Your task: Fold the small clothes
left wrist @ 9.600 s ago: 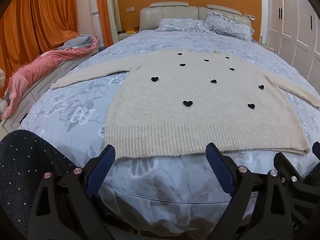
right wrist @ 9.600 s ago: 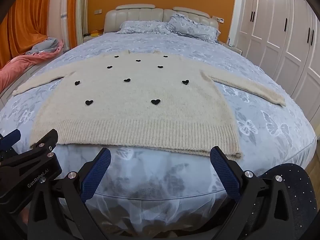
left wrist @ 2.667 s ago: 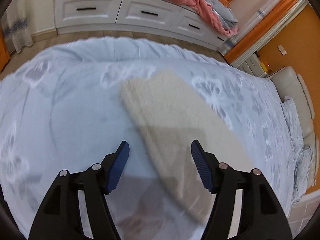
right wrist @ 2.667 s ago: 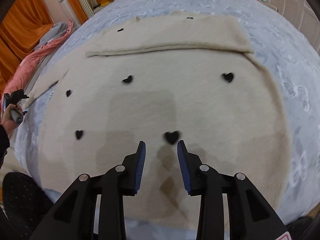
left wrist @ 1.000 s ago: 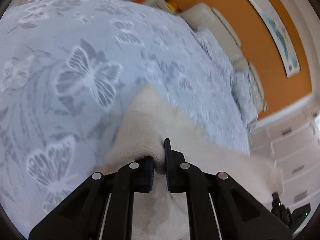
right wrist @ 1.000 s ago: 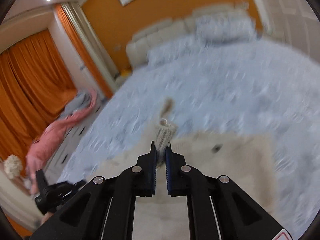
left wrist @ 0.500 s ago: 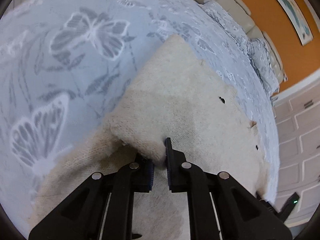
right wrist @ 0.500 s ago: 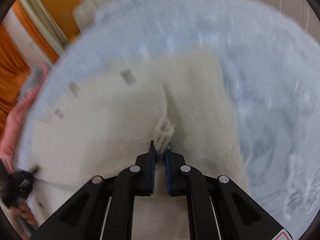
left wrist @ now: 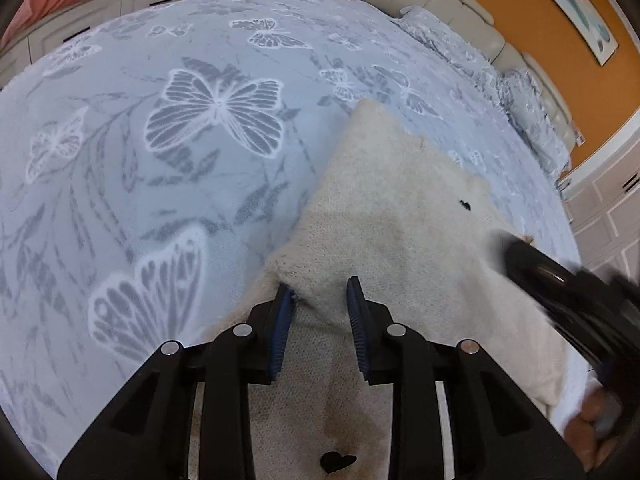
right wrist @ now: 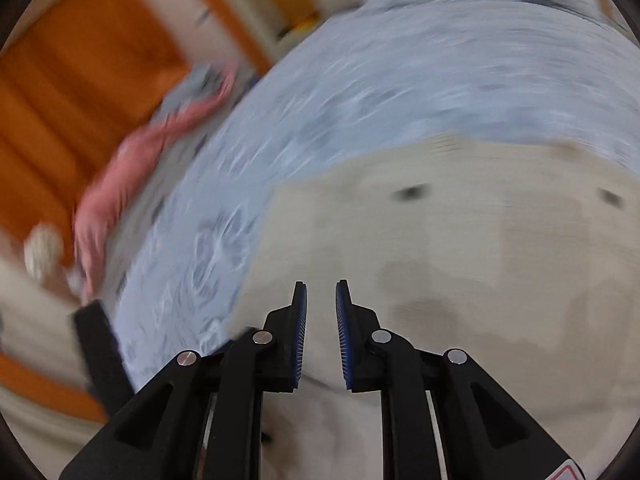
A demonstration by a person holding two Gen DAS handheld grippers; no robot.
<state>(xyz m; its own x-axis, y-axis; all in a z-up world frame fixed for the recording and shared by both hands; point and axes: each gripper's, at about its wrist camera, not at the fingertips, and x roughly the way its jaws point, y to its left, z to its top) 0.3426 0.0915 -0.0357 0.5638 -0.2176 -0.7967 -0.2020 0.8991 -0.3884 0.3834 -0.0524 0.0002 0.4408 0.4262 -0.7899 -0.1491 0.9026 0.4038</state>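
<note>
Left wrist view: left claw (left wrist: 319,312) opening, releasing folded sweater (left wrist: 400,232) edge; right claw (right wrist: 321,330) opening, empty. Next: regrasp hem.

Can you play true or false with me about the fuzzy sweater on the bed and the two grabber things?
1. The sweater is cream with little black hearts. True.
2. The bedspread has butterflies on it. True.
3. The sweater lies spread out flat with both sleeves sticking out. False: a part of it is folded over onto the body.
4. The left gripper is squeezed tight on the sweater. False: its fingers are opening, with the folded edge lying loose between them.
5. The right gripper is carrying a sleeve. False: its fingers are opening, nothing is between them, and the sweater lies below.
</note>
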